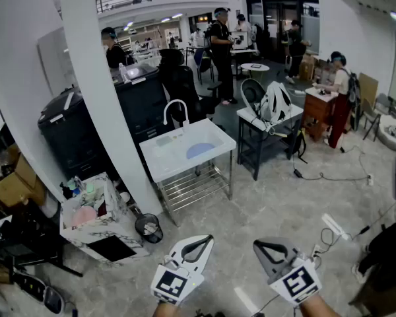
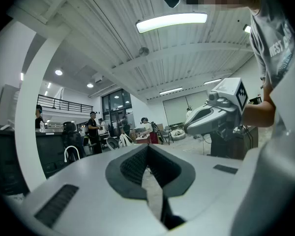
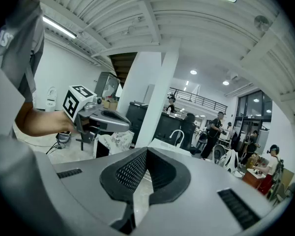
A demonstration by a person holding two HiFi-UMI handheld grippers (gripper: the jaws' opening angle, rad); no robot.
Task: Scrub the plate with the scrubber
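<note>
Head view: you stand well back from a white sink table with a curved white faucet. A pale blue round plate lies in its basin. No scrubber can be made out at this range. Low in the frame, the left gripper and right gripper are held side by side over a grey marbled floor. Each is a smooth white plastic shell with dark jaw linings and a cube of black-and-white square markers. By my reading the task has not begun: nothing is picked up and the plate looks untouched. You have yet to walk over, take the scrubber and scrub.

Left gripper view: the left gripper's dark, finely ribbed rubber pads meet at the tips, clenched with nothing between them. The right gripper floats beside it.

Right gripper view: the right gripper's jaws are likewise pressed together and empty. The faucet and sink table show beyond, well apart from the tips.
</note>
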